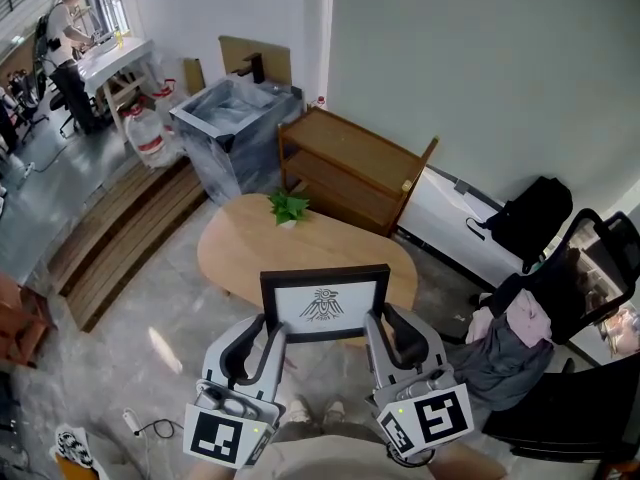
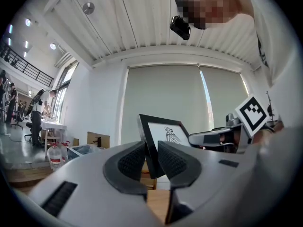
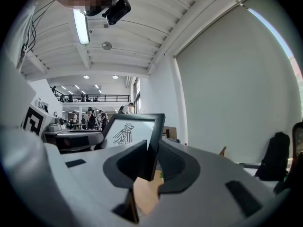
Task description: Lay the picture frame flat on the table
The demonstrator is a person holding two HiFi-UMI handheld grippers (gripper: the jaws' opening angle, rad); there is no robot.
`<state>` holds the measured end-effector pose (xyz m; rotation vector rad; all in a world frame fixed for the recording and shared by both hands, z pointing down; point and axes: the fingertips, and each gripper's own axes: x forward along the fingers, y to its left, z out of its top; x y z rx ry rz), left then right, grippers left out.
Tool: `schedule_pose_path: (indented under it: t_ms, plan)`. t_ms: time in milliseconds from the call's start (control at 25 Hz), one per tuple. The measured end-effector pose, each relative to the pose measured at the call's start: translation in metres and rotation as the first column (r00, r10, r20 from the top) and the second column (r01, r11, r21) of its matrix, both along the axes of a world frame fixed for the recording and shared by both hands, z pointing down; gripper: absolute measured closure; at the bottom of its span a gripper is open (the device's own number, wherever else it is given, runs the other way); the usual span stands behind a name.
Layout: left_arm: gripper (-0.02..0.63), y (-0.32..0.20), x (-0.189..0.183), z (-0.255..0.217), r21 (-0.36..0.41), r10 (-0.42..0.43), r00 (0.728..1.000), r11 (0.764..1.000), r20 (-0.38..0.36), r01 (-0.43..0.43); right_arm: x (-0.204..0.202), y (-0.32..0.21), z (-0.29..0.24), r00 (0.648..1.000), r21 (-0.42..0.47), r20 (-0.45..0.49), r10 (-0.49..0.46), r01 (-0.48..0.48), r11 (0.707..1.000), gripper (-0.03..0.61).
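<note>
Two grey grippers sit lowest in the head view, each with a black-and-white square marker cube that carries no letters. Left gripper point(image 1: 268, 330) is clenched on the left side edge of the picture frame point(image 1: 325, 303). Its own view shows the ribbed pads pinching the black moulding from both faces point(image 2: 150, 157). Right gripper point(image 1: 378, 323) is likewise clamped on the frame's right side edge, with the jaws pressed on either face point(image 3: 154, 157). Frame stands upright between them, facing the person, at the near edge of the oval wooden table point(image 1: 240, 243). Cannot tell whether its bottom edge touches the tabletop. Print inside is white with a black bird-like emblem, and no caption or writing is legible in any view point(image 2: 165, 129) point(image 3: 130, 131). Small green potted plant point(image 1: 289, 208) sits at the table's far edge, well apart from the frame. Wooden shelf unit point(image 1: 350, 168) stands beyond the table against the wall. Water bottles point(image 1: 150, 133) far left bear red labels, too small to read.
</note>
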<state>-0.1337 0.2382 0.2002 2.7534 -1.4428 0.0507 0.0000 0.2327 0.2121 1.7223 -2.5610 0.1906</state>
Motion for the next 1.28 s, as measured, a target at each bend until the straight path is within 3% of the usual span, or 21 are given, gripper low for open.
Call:
schedule_pose_path:
  t_ms: [760,1280]
  plan:
    - [0.534,0.026,0.032,0.012,-0.002,-0.022,1.0,1.0,0.013,0.022,0.032,0.021,0.012,0.999,0.0,0.018,-0.03,0.03,1.0,0.522]
    - [0.534,-0.017,0.028,0.032,-0.029,-0.012,1.0,1.0,-0.001,0.012,0.029,-0.018,0.031,1.0,-0.037,0.004,-0.018,0.018,0.999,0.522]
